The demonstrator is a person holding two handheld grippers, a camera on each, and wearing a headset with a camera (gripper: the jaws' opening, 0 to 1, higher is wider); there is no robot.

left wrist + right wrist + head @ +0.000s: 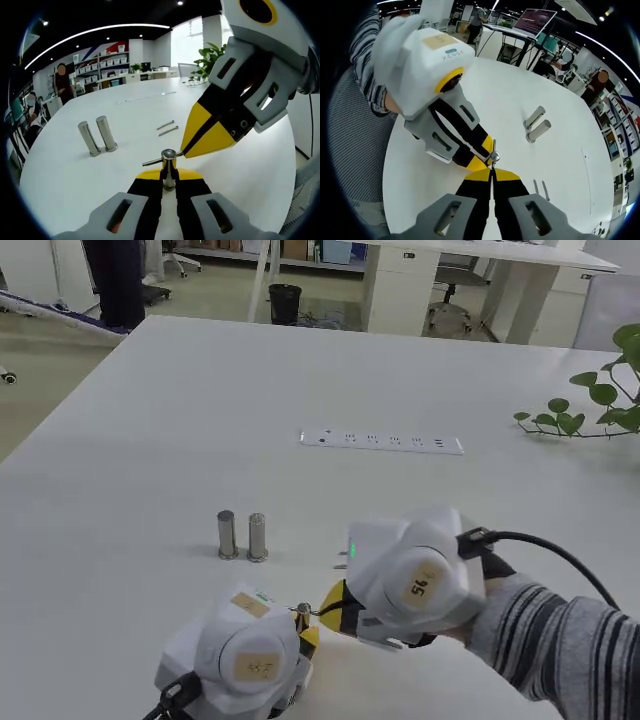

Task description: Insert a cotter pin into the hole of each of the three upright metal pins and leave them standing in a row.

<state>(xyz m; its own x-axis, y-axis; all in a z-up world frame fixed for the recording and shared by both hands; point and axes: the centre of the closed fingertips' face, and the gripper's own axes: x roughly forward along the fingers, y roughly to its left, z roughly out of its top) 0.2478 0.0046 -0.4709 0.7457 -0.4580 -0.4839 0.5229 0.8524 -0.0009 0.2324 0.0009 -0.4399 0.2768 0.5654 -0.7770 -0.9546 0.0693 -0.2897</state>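
silver pins (pixel 257 537), white table (pixel 200 420), striped sleeve (pixel 560 640)

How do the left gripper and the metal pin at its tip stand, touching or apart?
Touching. The left gripper view shows the left gripper shut on the metal pin, with the shaft pinched upright between the two yellow-tipped jaws and no gap on either side.

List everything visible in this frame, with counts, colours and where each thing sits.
upright metal pins: two, silver, side by side on the table
held metal pin: one, silver, between the two hand-held grippers
cotter pin: one, silver, through the held pin's top
loose cotter pins: two, silver, lying on the table
power strip: one, white, mid-table
plant: one, green, table's right edge
table: one, white
left hand-held gripper: one, yellow-black tips, shut on held metal pin
right hand-held gripper: one, yellow-black tips, shut on cotter pin
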